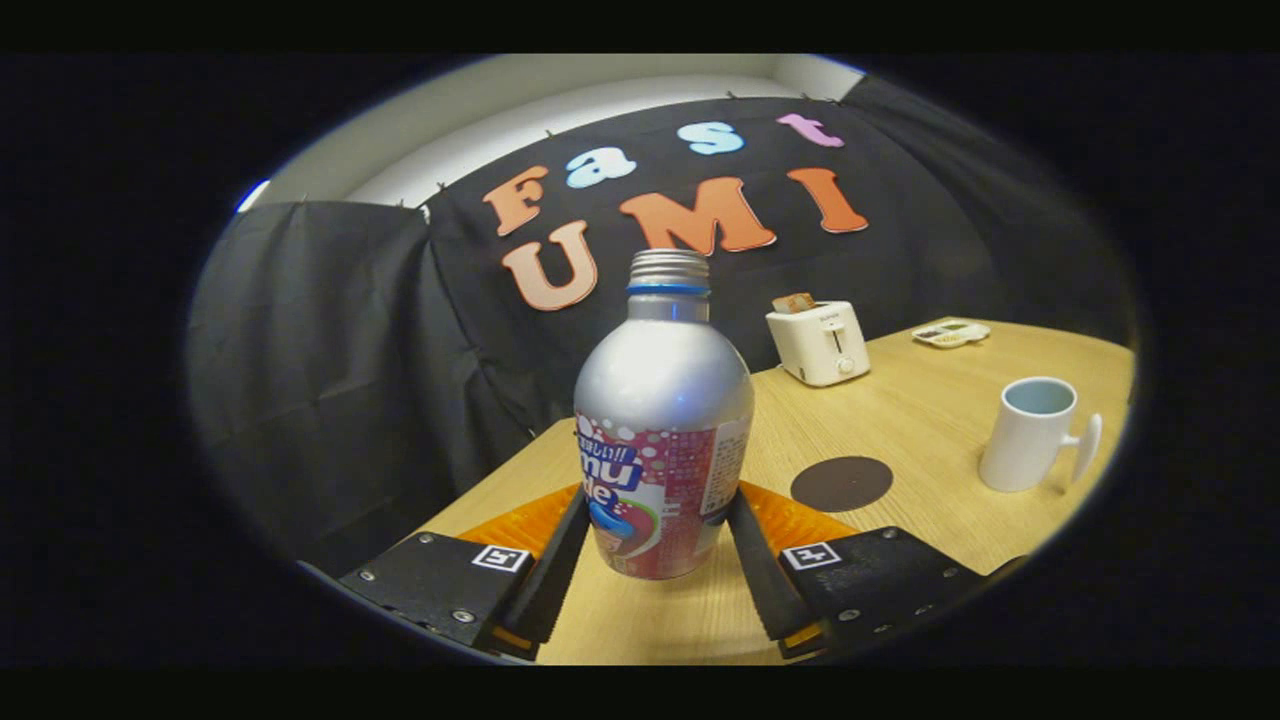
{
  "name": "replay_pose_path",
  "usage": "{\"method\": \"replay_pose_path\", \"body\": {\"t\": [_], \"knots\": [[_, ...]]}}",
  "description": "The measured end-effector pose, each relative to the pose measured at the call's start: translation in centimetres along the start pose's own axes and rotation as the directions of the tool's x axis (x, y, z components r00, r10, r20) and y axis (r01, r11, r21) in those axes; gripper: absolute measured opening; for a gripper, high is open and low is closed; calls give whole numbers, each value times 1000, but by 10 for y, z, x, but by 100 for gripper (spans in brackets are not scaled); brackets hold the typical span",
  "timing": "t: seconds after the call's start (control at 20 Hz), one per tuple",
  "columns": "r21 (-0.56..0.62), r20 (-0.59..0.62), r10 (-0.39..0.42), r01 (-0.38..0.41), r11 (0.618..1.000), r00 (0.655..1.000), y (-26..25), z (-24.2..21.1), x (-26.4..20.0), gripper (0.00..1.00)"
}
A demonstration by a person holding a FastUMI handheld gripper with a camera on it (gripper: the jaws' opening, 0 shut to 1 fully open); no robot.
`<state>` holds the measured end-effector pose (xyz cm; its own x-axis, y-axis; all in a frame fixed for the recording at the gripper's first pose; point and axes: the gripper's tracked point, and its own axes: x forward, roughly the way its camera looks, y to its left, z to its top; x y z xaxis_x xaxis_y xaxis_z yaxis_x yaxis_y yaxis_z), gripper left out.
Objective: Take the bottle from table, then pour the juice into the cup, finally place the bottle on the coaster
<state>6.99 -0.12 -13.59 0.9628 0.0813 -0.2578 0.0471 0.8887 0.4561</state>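
I am on the first step: taking the bottle (663, 430) from the table (930, 420). My gripper (655, 560) has a finger on each side of the bottle's lower part. Both fingers (557, 570) look like they touch it, so I think it is pinched, but I cannot be fully sure how hard they press. The bottle's bottom seems to sit a little above the wood, though that is hard to tell.

The bottle is silver and round at the top, with a pink and white label. Its neck has a blue ring and no cap, so juice could spill if I tip it too soon. It stands upright.

Next I must carry it to the right, to the white cup (1030, 432), which stands open near the table's right side. I should keep the bottle straight until its mouth is over the cup. The dark round coaster (841, 483) lies between the bottle and the cup, just beyond my right finger. A toaster (820, 343) and a small tray (951, 333) sit far back.
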Motion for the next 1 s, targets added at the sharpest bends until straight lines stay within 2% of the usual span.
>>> {"method": "replay_pose_path", "body": {"t": [0.25,0.5,0.65,1.0], "knots": [[217,2,14,-14,976,1000,-9,7,2,75],[408,18,36,-40,912,999,-24,14,3,75],[508,35,27,-41,860,999,-36,19,6,75],[706,85,-4,-58,706,996,-66,32,4,74]]}}
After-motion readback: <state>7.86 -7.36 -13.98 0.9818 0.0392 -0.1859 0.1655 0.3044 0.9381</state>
